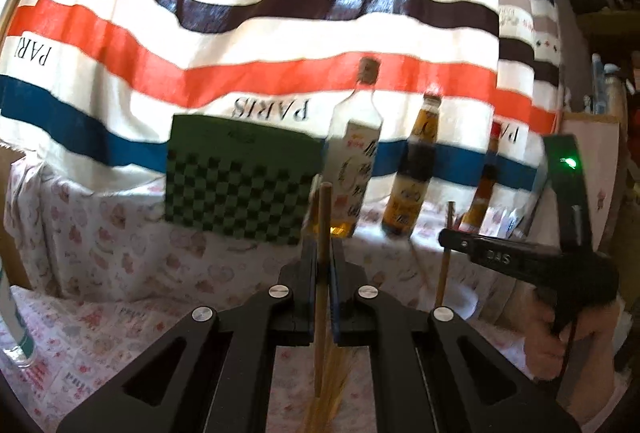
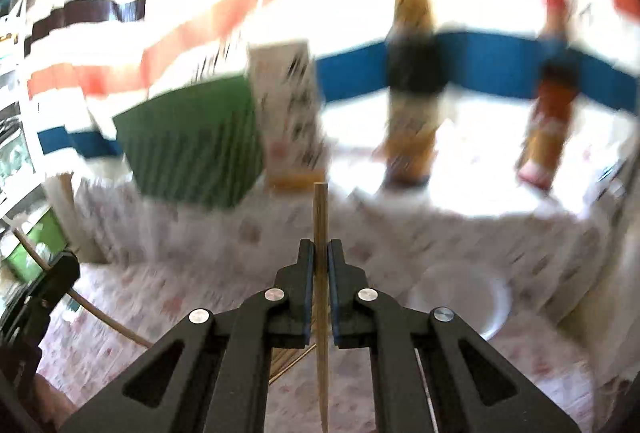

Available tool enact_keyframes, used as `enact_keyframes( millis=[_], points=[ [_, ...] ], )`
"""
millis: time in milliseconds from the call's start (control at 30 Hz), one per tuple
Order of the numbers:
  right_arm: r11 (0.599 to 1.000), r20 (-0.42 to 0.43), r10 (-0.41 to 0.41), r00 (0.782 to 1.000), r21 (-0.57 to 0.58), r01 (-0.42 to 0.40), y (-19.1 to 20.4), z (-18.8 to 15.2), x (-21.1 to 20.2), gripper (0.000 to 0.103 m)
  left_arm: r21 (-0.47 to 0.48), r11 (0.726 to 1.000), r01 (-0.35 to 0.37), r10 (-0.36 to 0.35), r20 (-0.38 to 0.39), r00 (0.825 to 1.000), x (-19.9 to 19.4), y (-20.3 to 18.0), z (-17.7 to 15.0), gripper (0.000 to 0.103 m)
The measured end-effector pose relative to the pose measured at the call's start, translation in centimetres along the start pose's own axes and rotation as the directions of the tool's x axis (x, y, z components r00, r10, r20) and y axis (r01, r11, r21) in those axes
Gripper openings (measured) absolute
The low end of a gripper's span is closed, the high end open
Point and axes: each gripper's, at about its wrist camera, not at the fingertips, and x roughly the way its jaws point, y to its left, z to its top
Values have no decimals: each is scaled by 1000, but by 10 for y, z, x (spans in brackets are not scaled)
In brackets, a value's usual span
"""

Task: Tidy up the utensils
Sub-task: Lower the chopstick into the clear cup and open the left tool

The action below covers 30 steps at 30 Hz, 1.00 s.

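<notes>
**Two Chopsticks Held Upright Above a Patterned Counter**

Left wrist view: the left tool (image 1: 324,253) has its jaws pressed together on a wooden chopstick (image 1: 322,273), which stands upright between the pads, its blunt top rising above the fingertips and its lower length running down past them. To the right, the right tool (image 1: 452,237) pinches a second chopstick (image 1: 443,273), also near upright, above a white bowl (image 1: 464,303) on the counter (image 1: 120,273). A hand (image 1: 568,341) grips that tool's handle. Farther back stand a green checked box (image 1: 240,177) and three bottles (image 1: 356,161) against a striped cloth (image 1: 240,13).

Right wrist view: heavily blurred. The right tool (image 2: 321,253) clamps its chopstick (image 2: 321,217) near the upper end, the pale stick tapering to a point low in the frame. More thin sticks, possibly a bundle, lie on the counter beneath. The white bowl (image 2: 468,297) sits at near right; the left tool (image 2: 52,273) shows at the left edge.

Each chopstick looks slim, smooth, pale brown and straight. Judging by that, it is light and stiff but apt to pivot or slip between flat pads; a hold nearer the thicker upper end, square across the shaft, seems safest.
</notes>
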Motion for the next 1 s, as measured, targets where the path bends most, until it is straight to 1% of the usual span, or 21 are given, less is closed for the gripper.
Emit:
enact_keyframes(
  millis=[67,133,200,300,367,400,467,500,533,600,667,733,767,867,900,933,967,1000],
  points=[
    [999,57,-5,998,34,3,-12,7,-18,8,-7,1000,29,-29,13,999,5,-13,15,4],
    [997,122,20,992,71,-29,-30,15,-34,8,-4,997,73,-73,24,997,8,-29,29,4],
    [995,200,14,980,99,-34,-43,17,-45,8,9,994,109,-109,41,993,11,-46,43,4],
    [988,302,-8,953,152,-39,-66,21,-65,8,36,989,146,-148,78,986,18,-75,60,4],
    [982,383,-70,921,188,-4,-79,22,-76,8,38,987,159,-162,93,982,26,-91,67,4],
    [978,428,-94,899,209,2,-87,21,-83,8,40,985,170,-173,94,980,30,-99,69,4],
    [967,474,-141,869,254,18,-99,19,-90,8,74,981,182,-188,96,977,40,-115,69,4],
    [963,481,-165,861,269,35,-103,18,-92,8,90,982,169,-178,107,978,44,-122,68,4],
    [960,481,-182,858,277,48,-108,19,-91,8,98,982,164,-174,112,978,48,-128,67,4],
    [954,468,-201,860,295,63,-118,20,-84,8,80,979,186,-194,104,975,60,-135,65,4],
    [943,471,-240,849,322,88,-125,17,-78,8,52,974,222,-226,93,970,72,-137,62,4],
    [932,473,-282,835,342,121,-128,12,-74,8,40,973,225,-228,100,968,86,-141,55,4],
    [929,469,-287,835,348,125,-130,10,-73,8,38,974,223,-226,92,970,94,-143,52,4],
    [929,439,-270,857,353,111,-138,10,-65,8,37,979,202,-204,66,977,115,-149,42,4],
    [926,418,-273,866,358,119,-141,11,-61,8,39,981,190,-192,81,978,116,-149,40,4],
    [925,382,-264,886,361,120,-146,13,-55,8,40,982,183,-186,93,978,117,-149,39,4],
    [925,336,-242,910,363,112,-151,16,-48,8,28,982,189,-191,98,977,118,-149,38,4],
    [925,296,-220,929,366,102,-155,17,-41,8,12,980,198,-198,98,975,119,-147,39,4]
  ],
)
